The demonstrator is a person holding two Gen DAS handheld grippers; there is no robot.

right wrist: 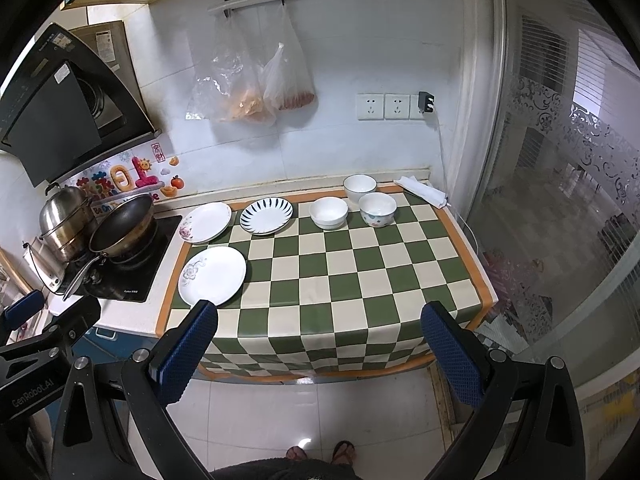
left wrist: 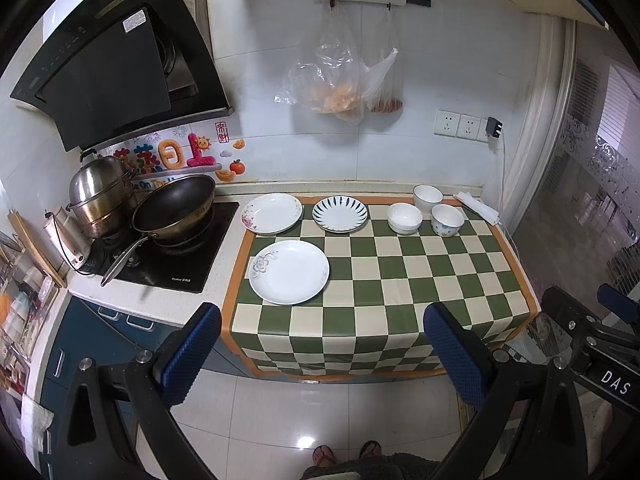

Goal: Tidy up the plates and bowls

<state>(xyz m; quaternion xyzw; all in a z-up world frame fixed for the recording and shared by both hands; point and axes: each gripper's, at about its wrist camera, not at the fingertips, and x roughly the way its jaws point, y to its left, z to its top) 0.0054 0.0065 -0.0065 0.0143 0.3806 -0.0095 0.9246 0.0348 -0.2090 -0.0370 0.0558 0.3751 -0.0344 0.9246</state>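
Left wrist view: the table wears a checked cloth, its near half bare and its front edge draped down. Both grippers hang above the floor short of that edge, the left gripper and right gripper with jaws spread wide, holding nothing. Three plates sit left: the flowered plate nearest, two behind. Three bowls cluster at the far right, close together
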